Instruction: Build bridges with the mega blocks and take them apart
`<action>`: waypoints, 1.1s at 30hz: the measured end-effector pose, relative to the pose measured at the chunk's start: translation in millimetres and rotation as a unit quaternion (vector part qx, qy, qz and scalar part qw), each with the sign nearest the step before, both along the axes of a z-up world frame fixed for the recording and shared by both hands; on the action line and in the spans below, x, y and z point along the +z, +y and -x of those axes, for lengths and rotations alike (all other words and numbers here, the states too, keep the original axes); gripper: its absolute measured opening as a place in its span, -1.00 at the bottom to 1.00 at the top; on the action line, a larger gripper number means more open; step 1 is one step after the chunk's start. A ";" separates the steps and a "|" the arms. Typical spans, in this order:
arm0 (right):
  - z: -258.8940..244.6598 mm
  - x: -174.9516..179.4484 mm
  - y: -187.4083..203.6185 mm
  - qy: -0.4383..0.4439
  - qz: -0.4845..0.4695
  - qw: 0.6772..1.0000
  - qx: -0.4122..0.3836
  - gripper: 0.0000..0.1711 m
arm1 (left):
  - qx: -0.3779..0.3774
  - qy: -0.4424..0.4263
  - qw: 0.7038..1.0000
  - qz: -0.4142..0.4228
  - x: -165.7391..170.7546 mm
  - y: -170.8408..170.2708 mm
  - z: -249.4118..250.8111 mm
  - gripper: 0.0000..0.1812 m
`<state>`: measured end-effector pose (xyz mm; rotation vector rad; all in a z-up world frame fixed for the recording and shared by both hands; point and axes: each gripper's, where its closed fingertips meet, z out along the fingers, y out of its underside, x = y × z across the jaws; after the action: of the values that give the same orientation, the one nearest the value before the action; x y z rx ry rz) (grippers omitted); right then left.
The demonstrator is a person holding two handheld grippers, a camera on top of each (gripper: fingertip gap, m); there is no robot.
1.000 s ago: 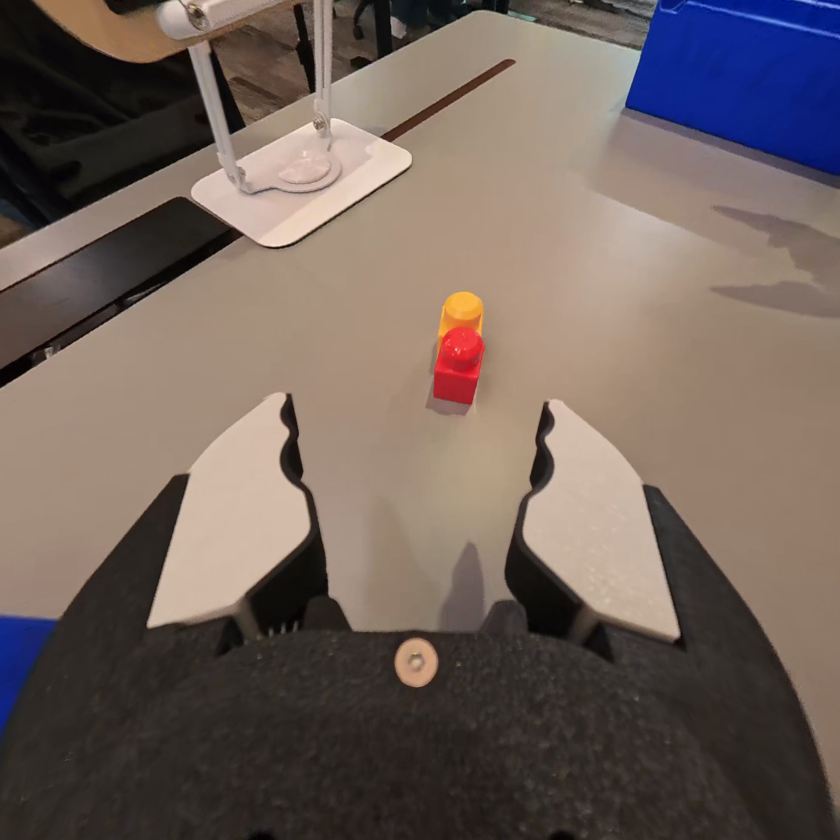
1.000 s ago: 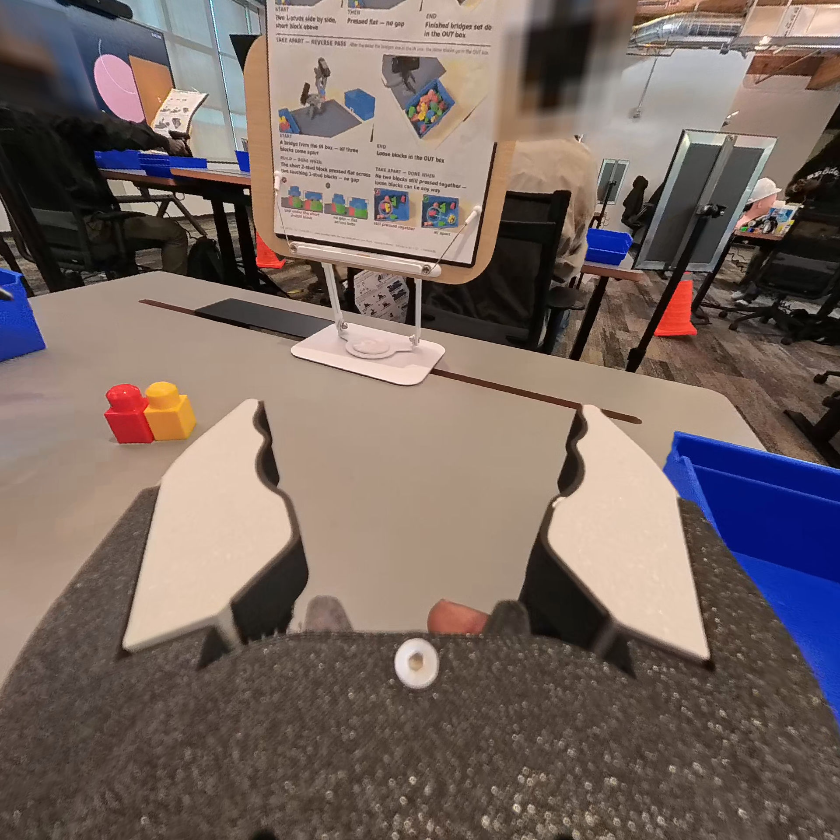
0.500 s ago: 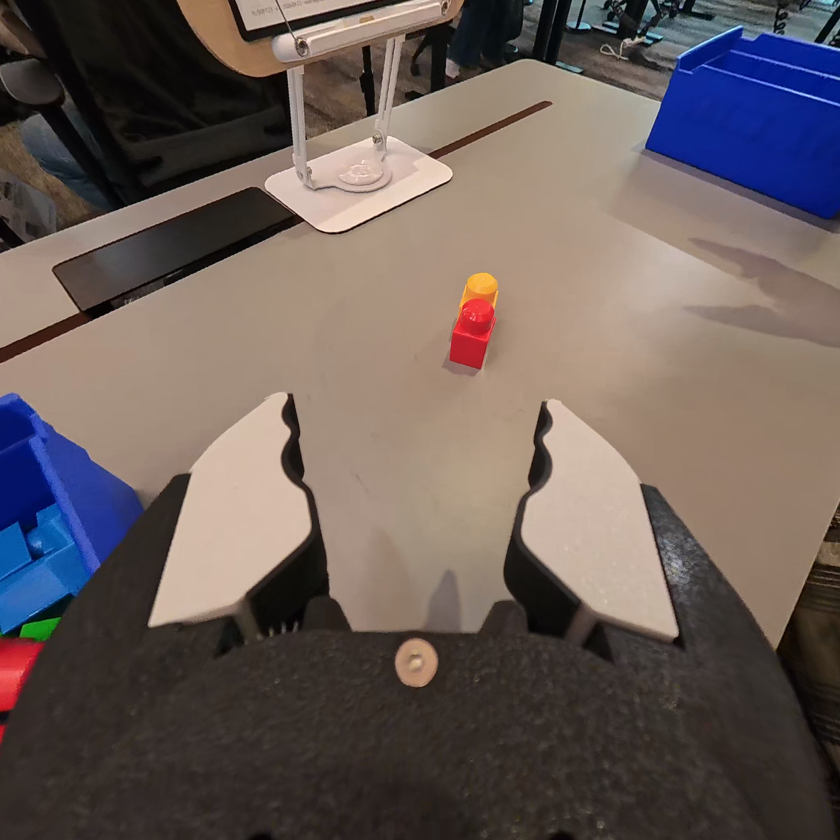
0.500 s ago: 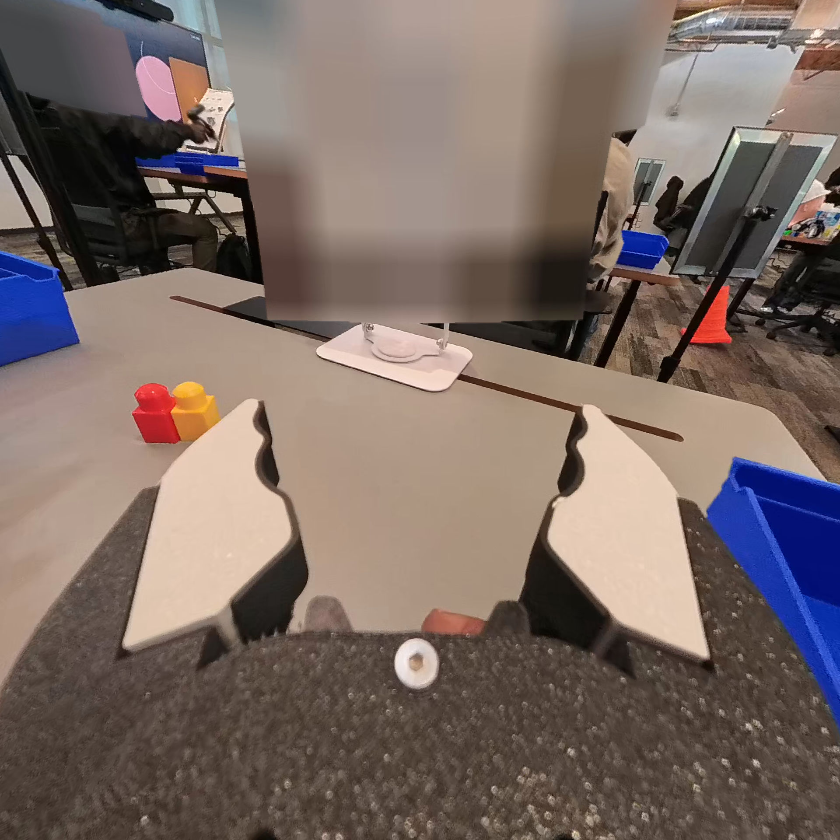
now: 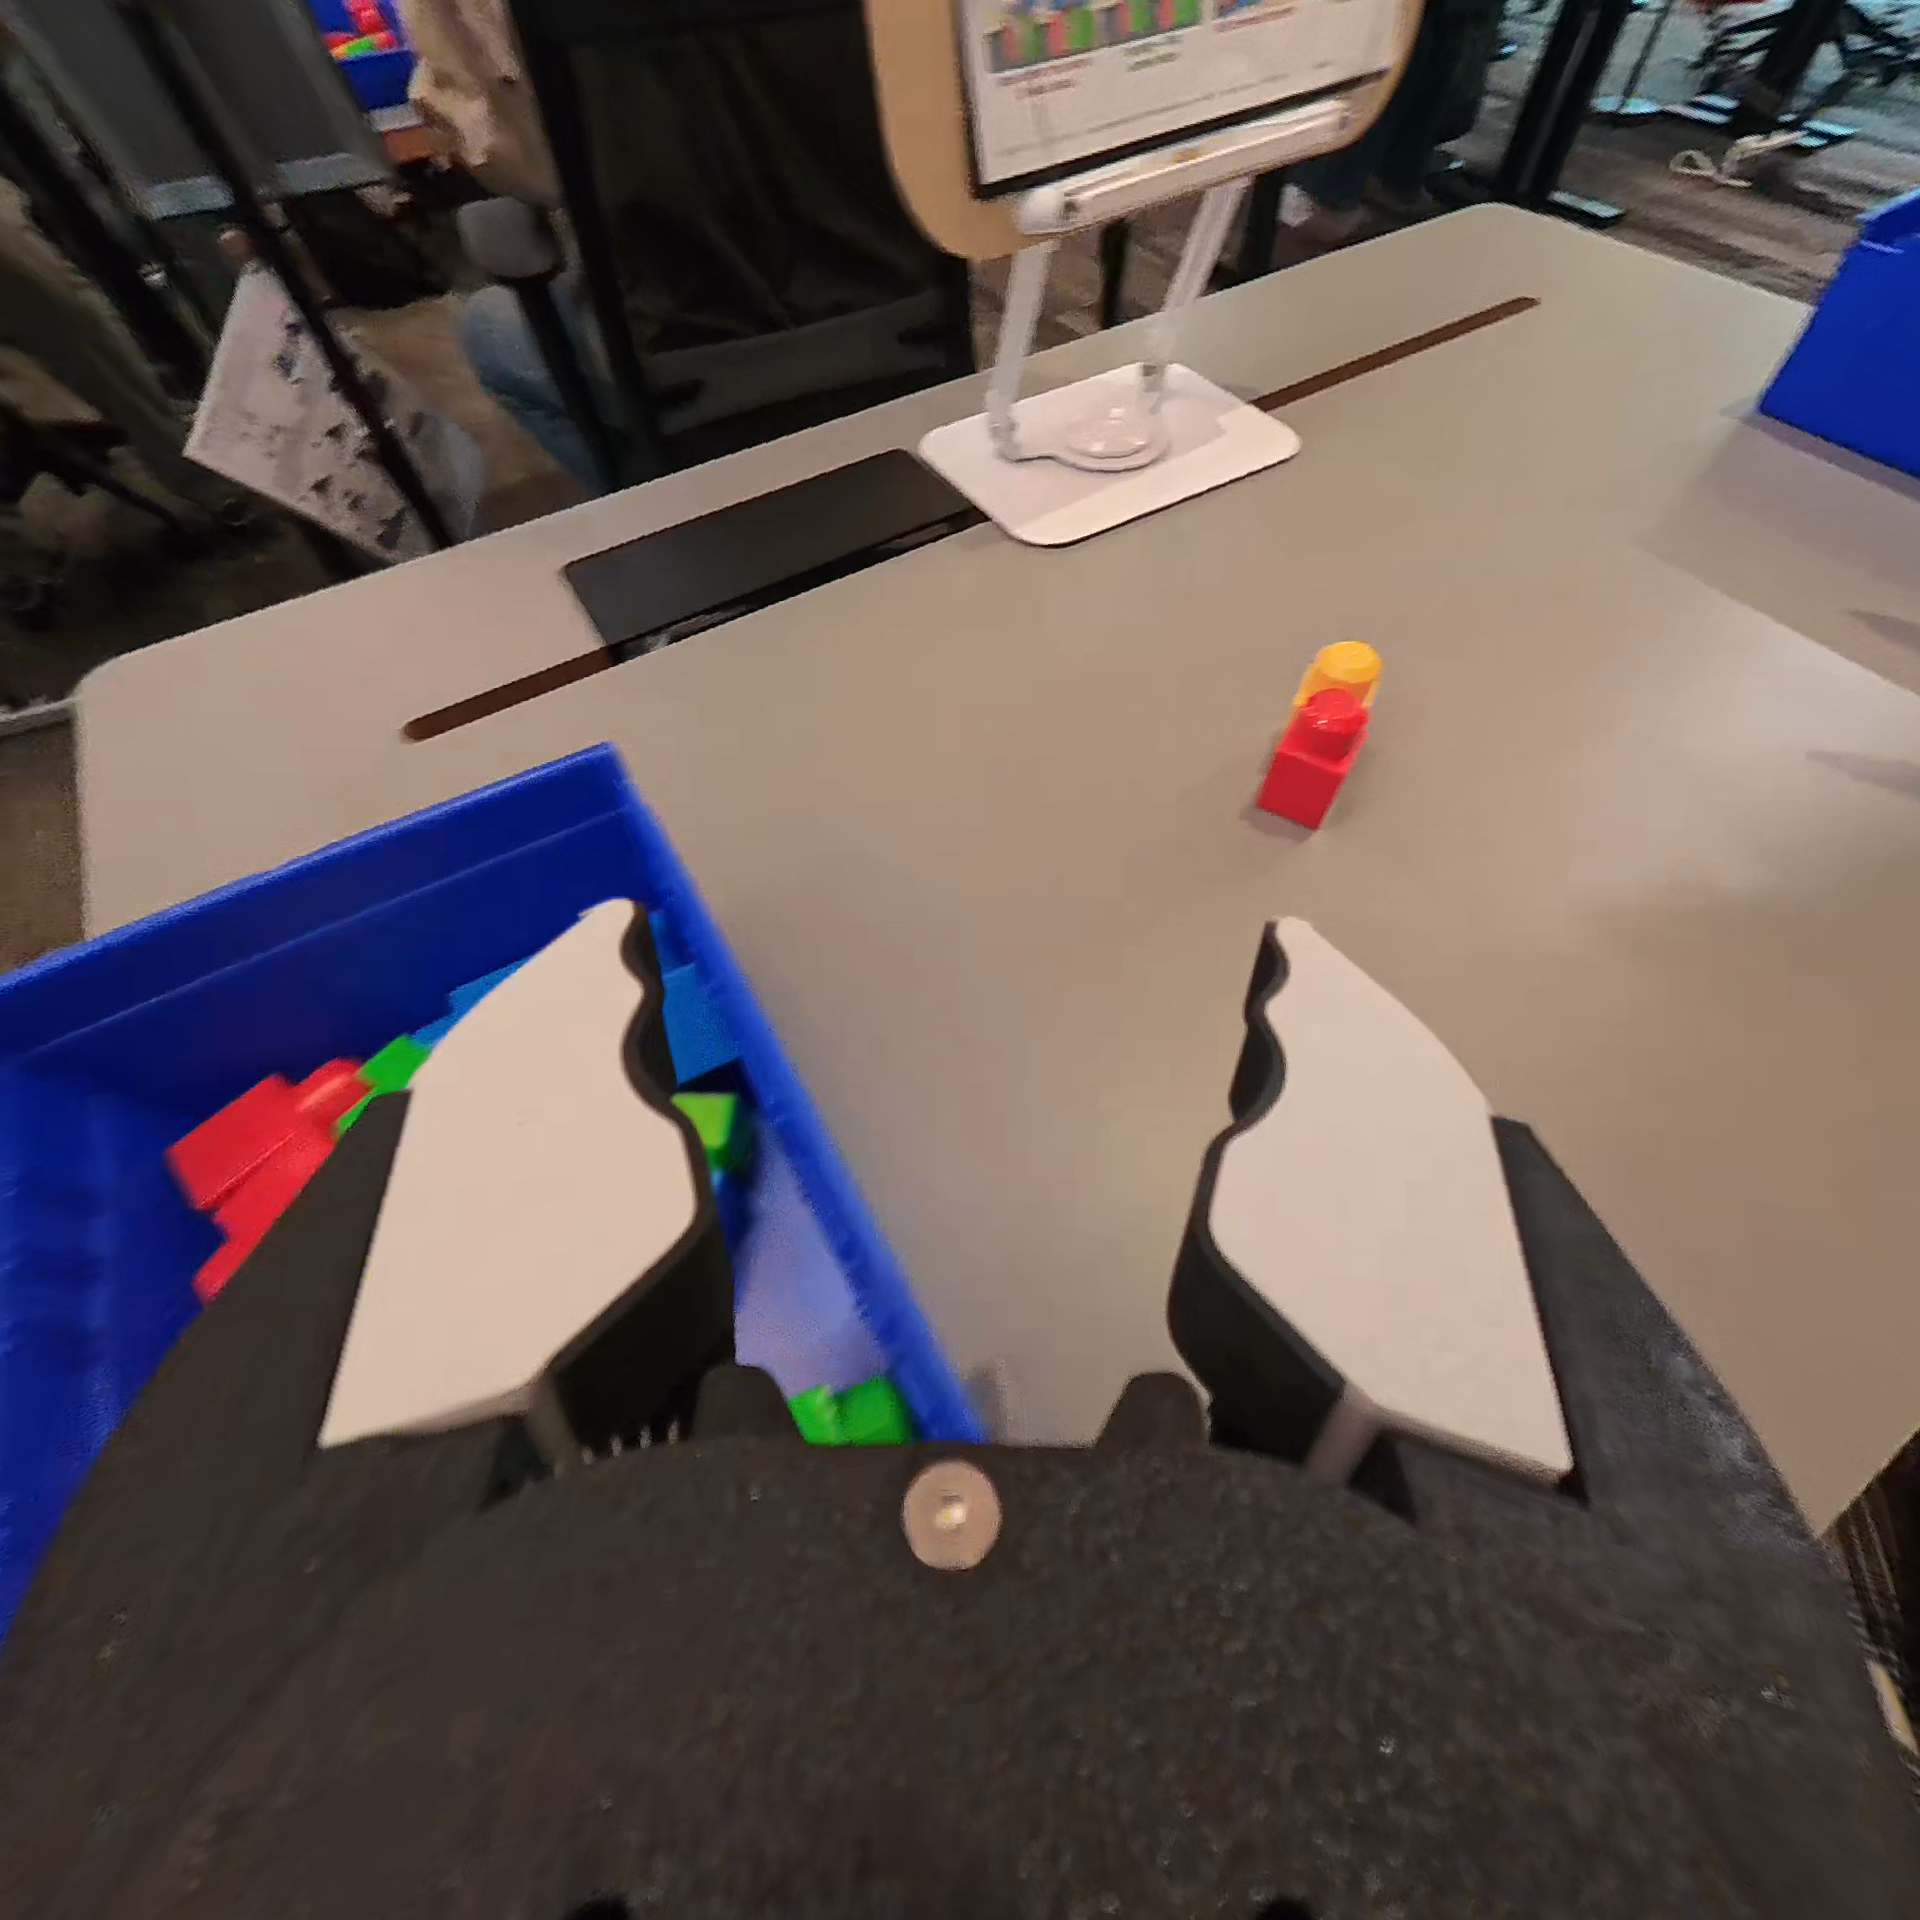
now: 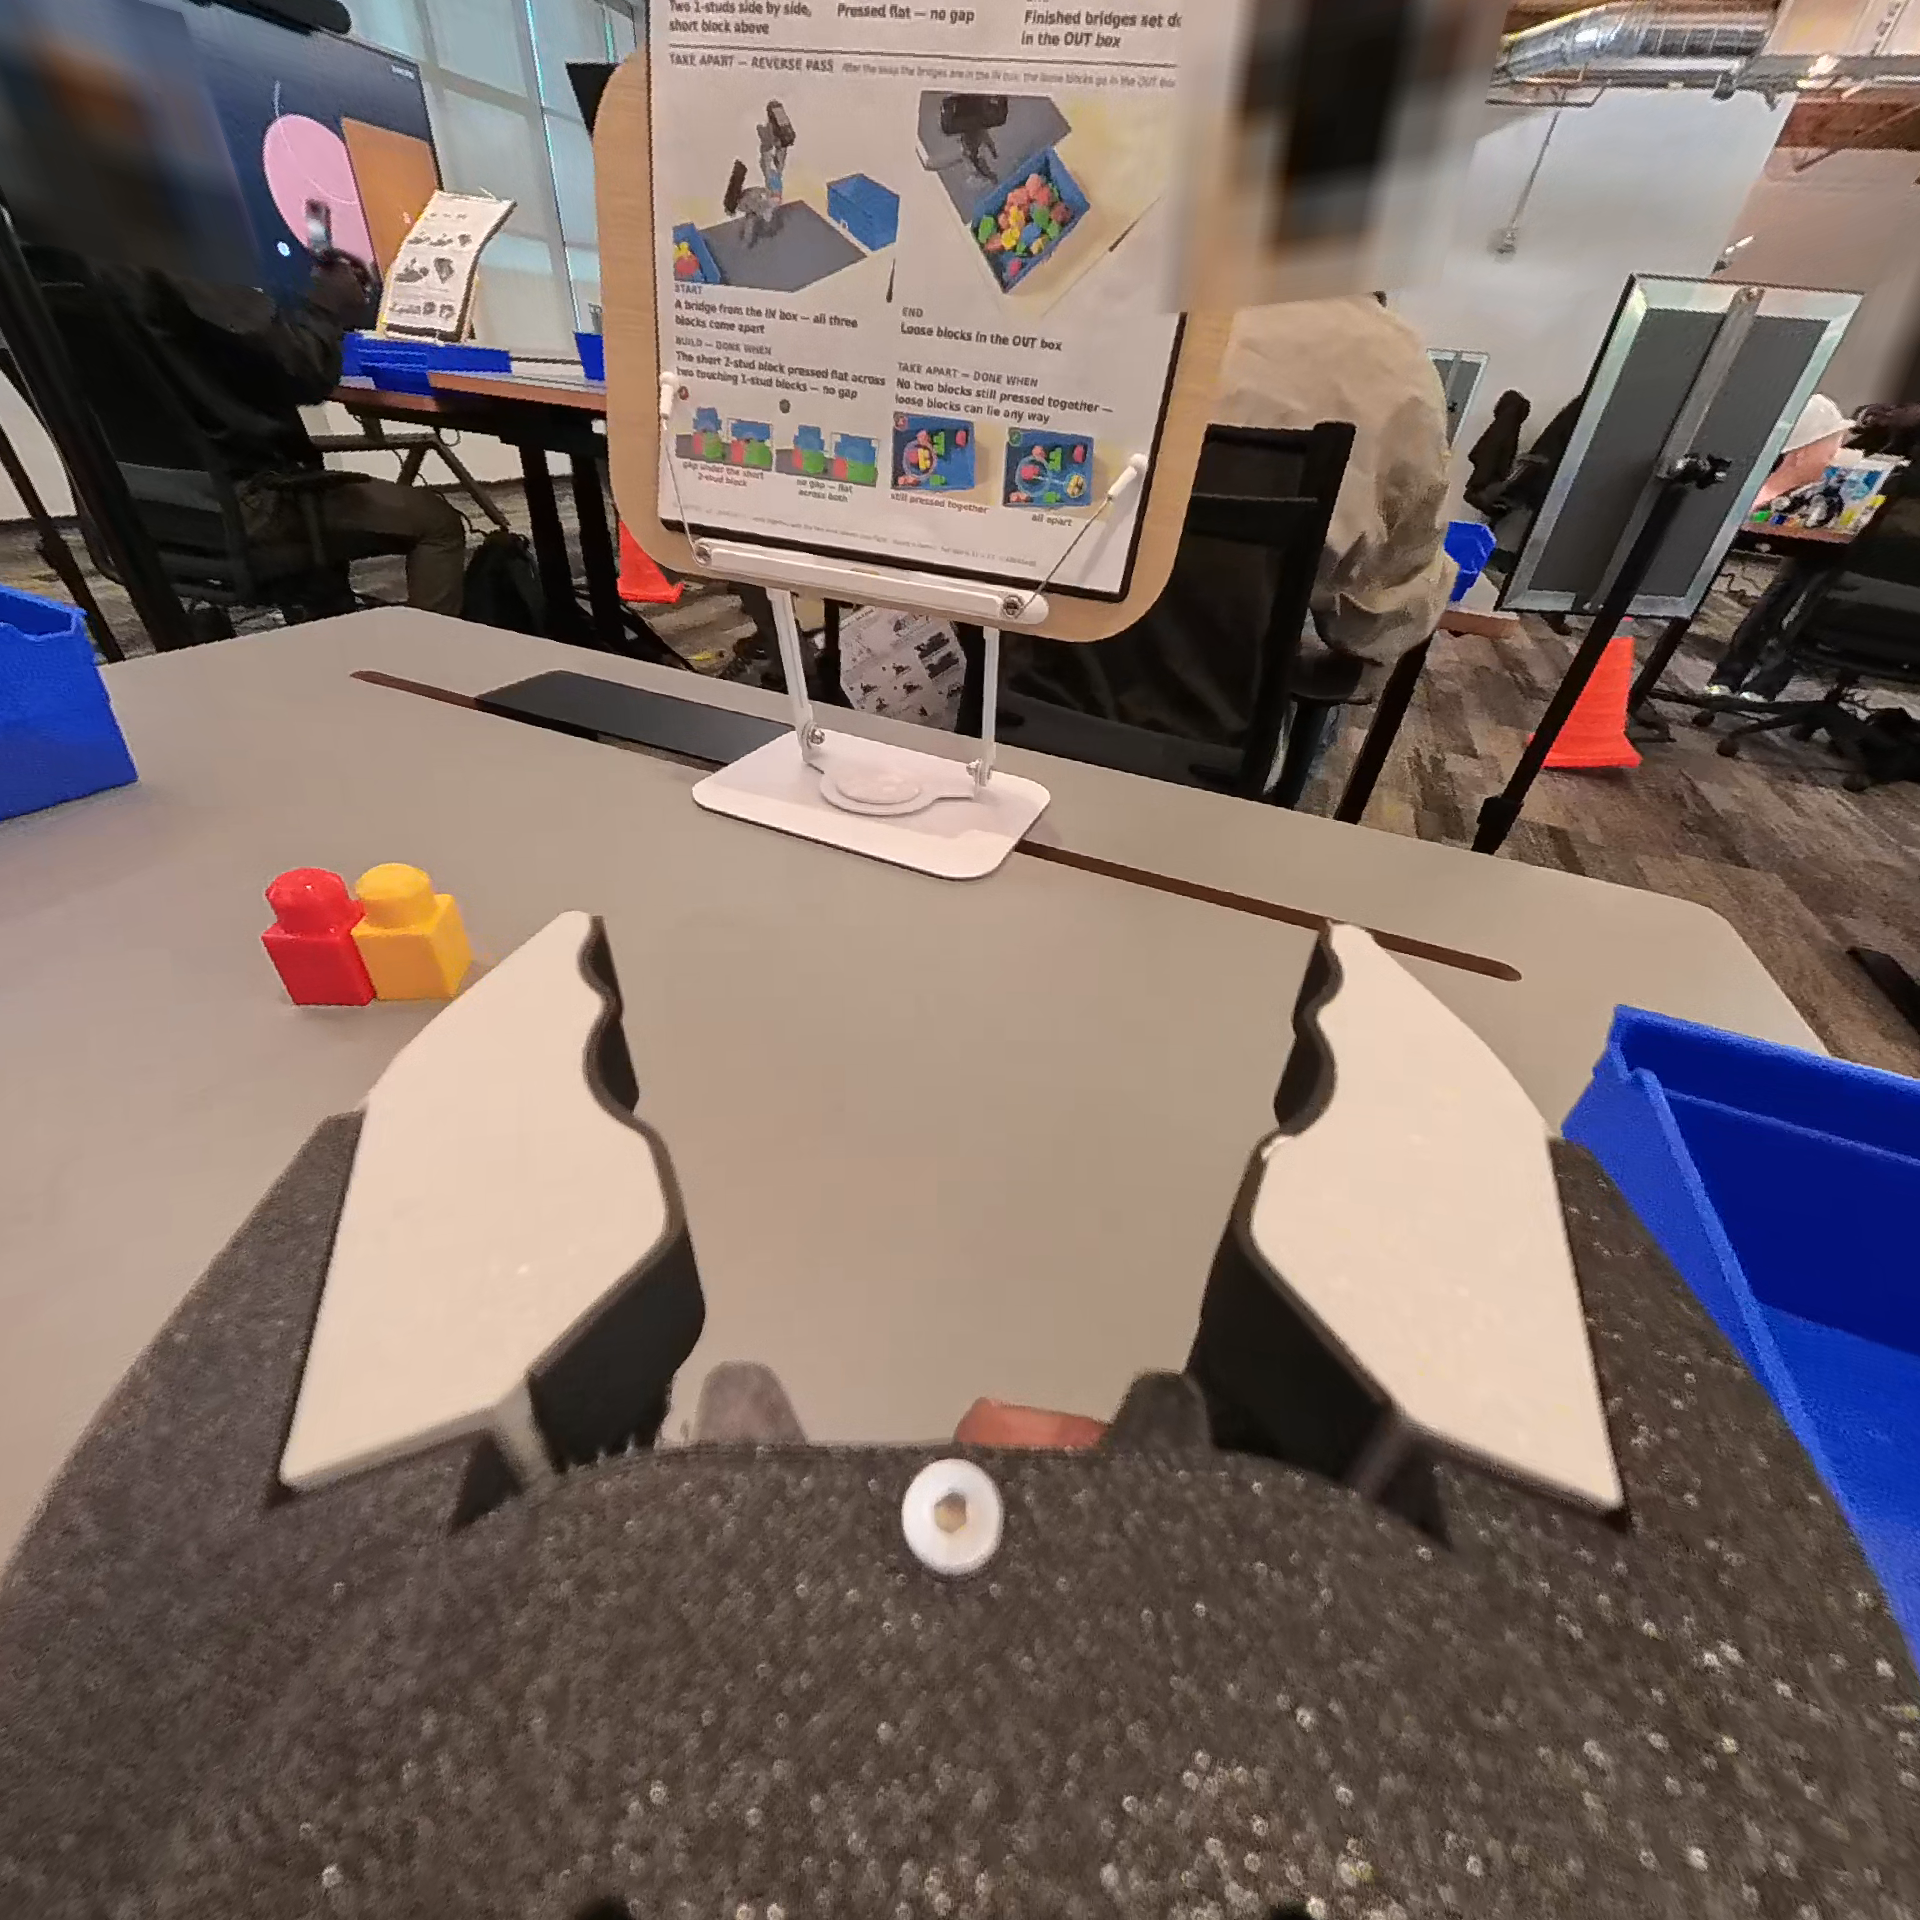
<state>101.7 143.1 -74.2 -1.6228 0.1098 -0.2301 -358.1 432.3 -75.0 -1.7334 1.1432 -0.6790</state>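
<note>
The left gripper (image 5: 951,1049) is spread wide and holds nothing, hanging over the rim of a blue bin (image 5: 717,997) of loose blocks. The right gripper (image 6: 961,1049) gapes empty too. Farther out, the red block (image 6: 315,954) touches the yellow block (image 6: 414,935) on the grey table (image 6: 935,1091).

A red block (image 6: 315,943) and a yellow-orange block (image 6: 412,935) stand on the plain grey counter (image 6: 935,1091), which bears a dark brown strip (image 5: 1392,348) and a black panel (image 5: 769,540) near its far edge. The bin (image 5: 790,1174) at the left edge is bright blue, holding red, green and blue blocks; another blue bin (image 6: 1766,1195) sits at the right edge. Both claws, left (image 5: 951,1039) and right (image 6: 956,1039), have pale grey fingers on black foam-like bodies, and the sign stand (image 6: 873,800) is white.
</note>
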 end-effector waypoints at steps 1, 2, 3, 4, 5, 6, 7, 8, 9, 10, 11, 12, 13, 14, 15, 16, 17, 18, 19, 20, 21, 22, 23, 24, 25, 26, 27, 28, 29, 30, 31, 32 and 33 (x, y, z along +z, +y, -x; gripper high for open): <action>-1.1 -1.2 -0.8 0.001 0.000 1.000 -0.001 0.42 | 0.013 0.004 1.000 0.003 2.7 7.0 12.6 0.15; -2.0 -2.5 -1.4 0.002 0.001 1.000 -0.002 0.42 | 0.027 0.010 1.000 0.003 5.2 14.2 25.1 0.14; -2.5 -4.0 -1.8 0.004 0.002 1.000 -0.003 0.42 | 0.040 0.016 0.999 0.004 7.5 21.1 37.2 0.11; -2.7 -5.3 -2.0 0.005 0.003 1.000 -0.003 0.42 | 0.052 0.022 0.998 0.004 9.6 27.1 48.5 0.07; -2.8 -6.6 -1.9 0.006 0.003 1.000 -0.003 0.42 | 0.062 0.028 0.998 0.004 11.2 32.6 58.8 0.03; -2.6 -7.6 -1.7 0.007 0.004 1.000 -0.002 0.42 | 0.071 0.034 0.997 0.005 12.0 37.9 68.4 0.01; -2.2 -8.5 -1.3 0.007 0.004 1.000 -0.001 0.42 | 0.080 0.039 0.996 0.008 12.4 42.7 76.9 0.01; -1.8 -9.2 -0.8 0.008 0.005 1.000 0.000 0.42 | 0.086 0.044 0.995 0.011 11.9 46.5 84.2 0.00; -1.5 -9.5 -0.3 0.009 0.006 1.000 0.001 0.42 | 0.088 0.052 0.995 0.016 10.1 49.1 90.7 -0.03; -1.2 -9.7 0.1 0.009 0.006 1.000 0.002 0.42 | 0.088 0.062 0.994 0.021 7.5 51.2 96.6 -0.07; -1.2 -9.7 0.5 0.009 0.006 1.000 0.002 0.42 | 0.091 0.072 0.993 0.024 4.2 53.7 102.5 -0.07; -1.3 -9.7 0.7 0.008 0.006 1.000 0.002 0.42 | 0.089 0.083 0.992 0.029 0.2 55.1 107.4 -0.08; -1.5 -9.7 1.0 0.008 0.007 1.000 0.002 0.42 | 0.081 0.094 0.992 0.037 -4.5 54.6 111.0 -0.12; -1.9 -9.5 1.2 0.008 0.007 1.000 0.002 0.42 | 0.072 0.107 0.991 0.044 -9.4 54.0 114.1 -0.16; -2.2 -9.4 1.5 0.008 0.007 1.000 0.002 0.42 | 0.066 0.121 0.989 0.046 -14.2 54.9 117.5 -0.17; -2.2 -9.0 1.9 0.008 0.007 1.000 0.002 0.42 | 0.058 0.138 0.988 0.046 -19.3 56.2 120.6 -0.21; -1.9 -8.7 2.4 0.007 0.007 1.000 0.003 0.41 | 0.049 0.156 0.985 0.047 -24.9 57.5 123.4 -0.26; -1.3 -8.4 3.0 0.006 0.008 1.000 0.003 0.41 | 0.042 0.172 0.983 0.051 -30.3 59.0 125.4 -0.29; -0.5 -8.3 3.6 0.006 0.008 1.000 0.004 0.41 | 0.034 0.183 0.981 0.057 -34.7 60.5 125.9 -0.30; 0.2 -8.5 4.1 0.006 0.009 1.000 0.005 0.41 | 0.028 0.192 0.979 0.062 -38.2 62.4 125.7 -0.31; 0.8 -8.9 4.5 0.006 0.009 1.000 0.005 0.41 | 0.024 0.199 0.978 0.063 -40.6 65.2 124.8 -0.32; 1.1 -9.4 4.6 0.006 0.010 1.000 0.005 0.41 | 0.019 0.203 0.977 0.063 -42.2 68.2 122.8 -0.32; 1.2 -9.8 4.7 0.006 0.011 1.000 0.004 0.41 | 0.015 0.205 0.977 0.063 -43.7 71.1 119.7 -0.33; 1.1 -10.0 4.6 0.006 0.011 1.000 0.004 0.41 | 0.009 0.207 0.976 0.063 -45.4 73.6 116.2 -0.33; 0.7 -9.8 4.2 0.006 0.011 1.000 0.002 0.41 | 0.003 0.213 0.975 0.060 -47.8 76.2 113.0 -0.34; 0.5 -9.4 3.8 0.006 0.011 1.000 0.001 0.41 | 0.000 0.224 0.973 0.053 -51.3 79.8 111.1 -0.36; 0.3 -9.0 3.2 0.006 0.011 1.000 0.000 0.41 | -0.003 0.237 0.970 0.047 -55.9 82.9 110.0 -0.36; 0.3 -8.6 2.6 0.006 0.011 1.000 -0.001 0.41 | -0.006 0.250 0.967 0.043 -61.1 85.4 109.4 -0.36; 0.5 -8.6 2.1 0.005 0.012 1.000 -0.002 0.41 | -0.010 0.262 0.964 0.040 -66.2 87.2 109.4 -0.36; 0.3 -8.9 1.4 0.004 0.013 1.000 -0.003 0.41 | -0.012 0.273 0.961 0.038 -71.1 88.2 110.0 -0.36; -0.1 -9.4 0.5 0.002 0.016 1.000 -0.004 0.41 | -0.015 0.282 0.959 0.035 -75.1 88.8 110.5 -0.35; -0.8 -9.7 -0.2 0.002 0.017 1.000 -0.006 0.41 | -0.018 0.288 0.957 0.030 -78.0 88.6 110.6 -0.35; -1.9 -9.7 -1.0 0.002 0.018 1.000 -0.007 0.41 | -0.023 0.292 0.956 0.024 -80.1 87.7 110.4 -0.36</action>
<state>103.6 142.1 -83.9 -1.6584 0.1218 -0.2405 -468.5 520.0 -155.1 -2.0214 1.5755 -0.2136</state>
